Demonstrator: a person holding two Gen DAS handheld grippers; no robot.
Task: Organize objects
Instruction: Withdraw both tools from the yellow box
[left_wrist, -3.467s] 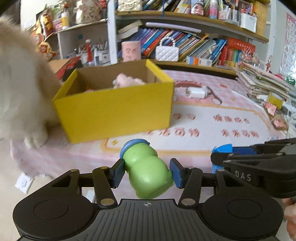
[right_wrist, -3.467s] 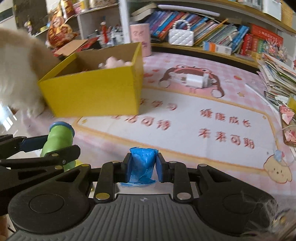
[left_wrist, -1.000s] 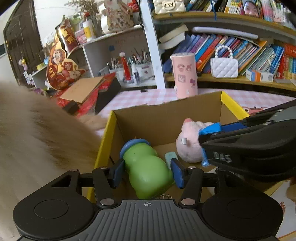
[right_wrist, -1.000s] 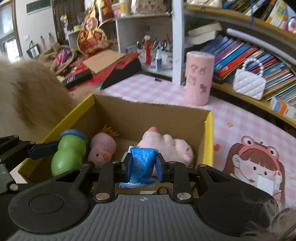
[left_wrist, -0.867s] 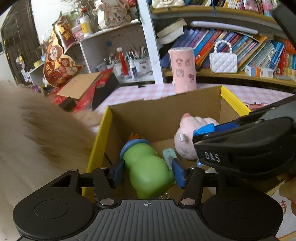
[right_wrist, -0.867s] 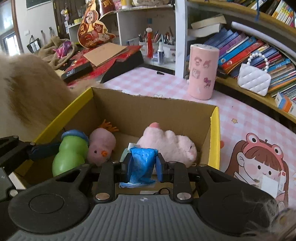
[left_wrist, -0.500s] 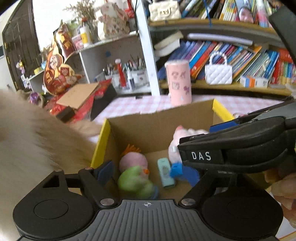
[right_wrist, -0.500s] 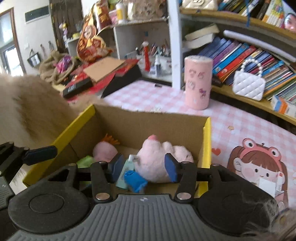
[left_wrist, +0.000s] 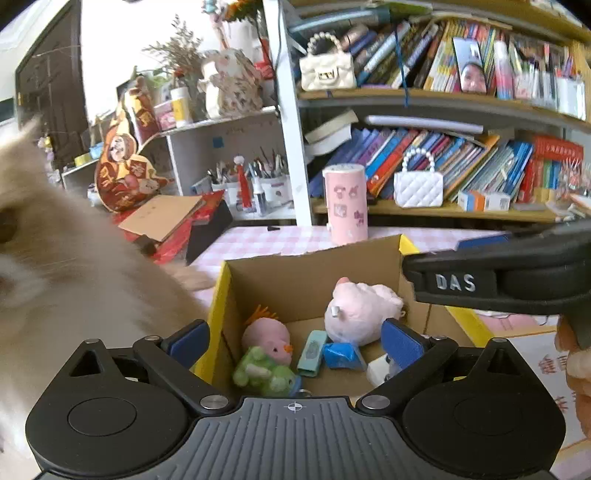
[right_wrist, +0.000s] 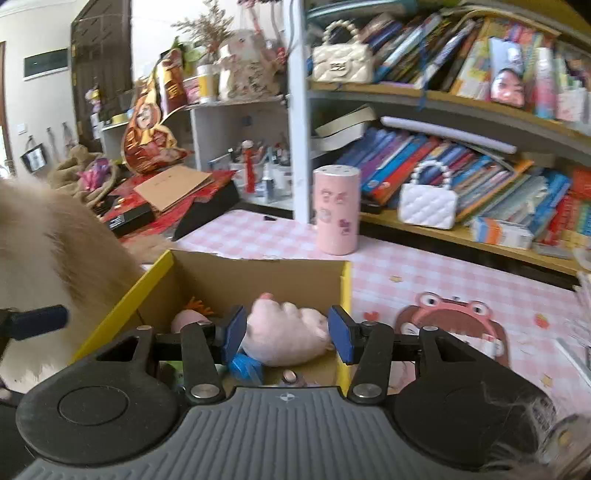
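The left tool (left_wrist: 294, 341) stands wide open above the yellow box (left_wrist: 469, 319); its jaws have just been opening and hold nothing. The right tool (right_wrist: 287, 334) is partly open and also empty; its jaws have just been opening. The box stands on the desk (right_wrist: 406, 266), toward its left edge, beside a furry animal (left_wrist: 66, 266). On the floor of the box lie the green toy (left_wrist: 266, 373) in the near left corner, the blue object (left_wrist: 341, 355) in the middle, a pink plush pig (left_wrist: 360, 308), a small pink chick (left_wrist: 266, 334) and a teal piece (left_wrist: 312, 352). A pink cylinder (right_wrist: 335, 209) stands on the desk behind the box.
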